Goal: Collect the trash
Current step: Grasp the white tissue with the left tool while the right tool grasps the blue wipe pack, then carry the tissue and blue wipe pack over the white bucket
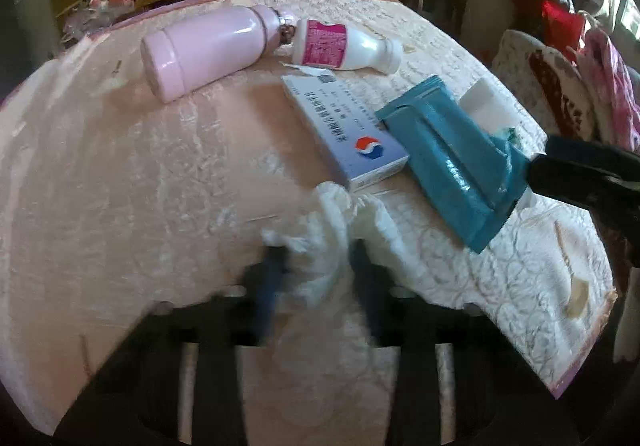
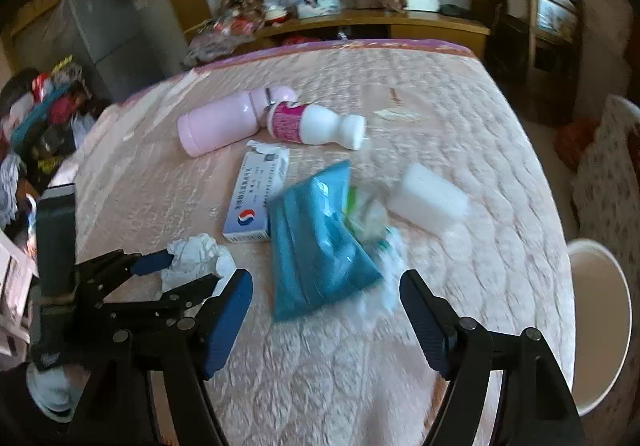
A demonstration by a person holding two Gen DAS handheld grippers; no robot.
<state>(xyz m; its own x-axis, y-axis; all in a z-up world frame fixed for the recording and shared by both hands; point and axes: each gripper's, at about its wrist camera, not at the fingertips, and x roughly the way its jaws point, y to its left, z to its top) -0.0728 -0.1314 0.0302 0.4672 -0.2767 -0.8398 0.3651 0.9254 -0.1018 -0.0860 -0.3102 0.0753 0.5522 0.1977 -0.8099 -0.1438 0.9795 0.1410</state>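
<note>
On the pink quilted bed (image 1: 120, 166) lie a crumpled white tissue (image 1: 328, 230), a white and blue medicine box (image 1: 344, 126), a teal plastic bag (image 1: 448, 154), a white milk bottle with a pink label (image 1: 344, 46) and a pink flask (image 1: 204, 50). My left gripper (image 1: 316, 258) is closed around the tissue; it also shows in the right wrist view (image 2: 188, 270) with the tissue (image 2: 196, 254) between its fingers. My right gripper (image 2: 326, 298) is open, just in front of the teal bag (image 2: 316, 238), which looks blurred. Clear wrapper scraps (image 2: 368, 214) lie beside the bag.
A white foam block (image 2: 428, 198) lies right of the bag. A white bucket (image 2: 600, 318) stands off the bed's right edge. A wooden headboard shelf (image 2: 360, 22) with photos runs along the far side. Clothes pile up at the left (image 2: 36, 126).
</note>
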